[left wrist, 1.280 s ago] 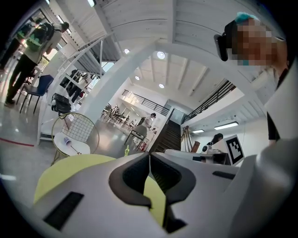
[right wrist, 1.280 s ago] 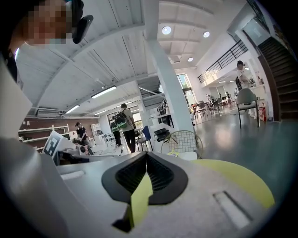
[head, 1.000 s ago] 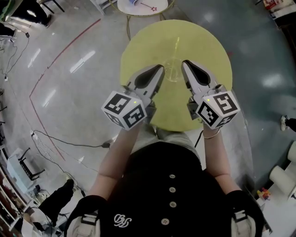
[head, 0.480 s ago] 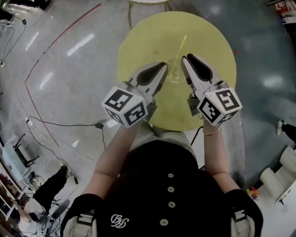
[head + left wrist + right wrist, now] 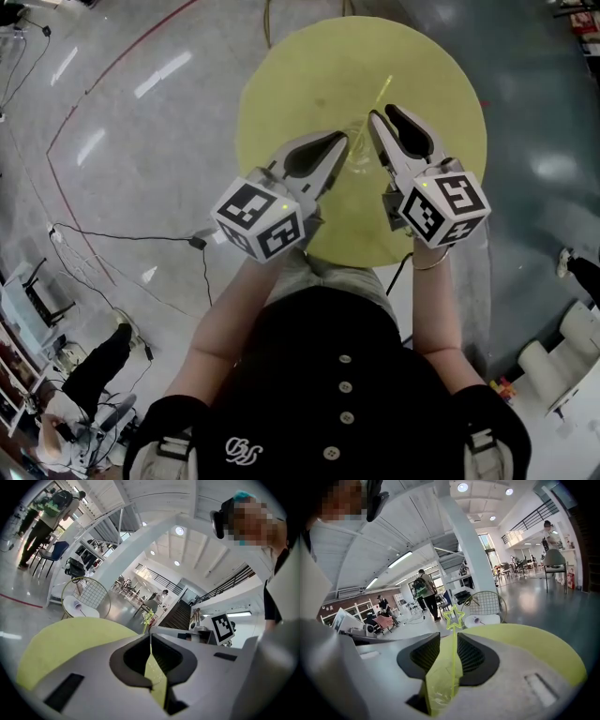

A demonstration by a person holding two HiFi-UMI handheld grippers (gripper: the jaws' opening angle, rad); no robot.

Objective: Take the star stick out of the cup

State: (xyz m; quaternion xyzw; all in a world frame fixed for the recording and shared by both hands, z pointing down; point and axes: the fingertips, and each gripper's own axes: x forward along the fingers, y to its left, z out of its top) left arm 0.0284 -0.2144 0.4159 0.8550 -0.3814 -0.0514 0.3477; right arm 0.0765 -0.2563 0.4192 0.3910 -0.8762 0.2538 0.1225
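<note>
Standing in clear cup (image 5: 360,153) on yellow table (image 5: 300,84), star stick (image 5: 453,653) rises between right gripper (image 5: 448,641) jaws, which have just been opening, pads not touching it. Left gripper (image 5: 150,637) clenched beside cup, nothing visible in it. Stick likely light, thin, bendy plastic. Pinch shaft above rim.

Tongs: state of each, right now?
Left tongs: closed, apparently pinching the clear cup.
Right tongs: just opened; star stick between, ungripped.

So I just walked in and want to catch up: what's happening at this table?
A person works two handheld tongs over a round yellow table. The right tongs have just been opening, with the star stick standing loose between them, still in the clear cup. The left tongs look closed beside the cup.
</note>
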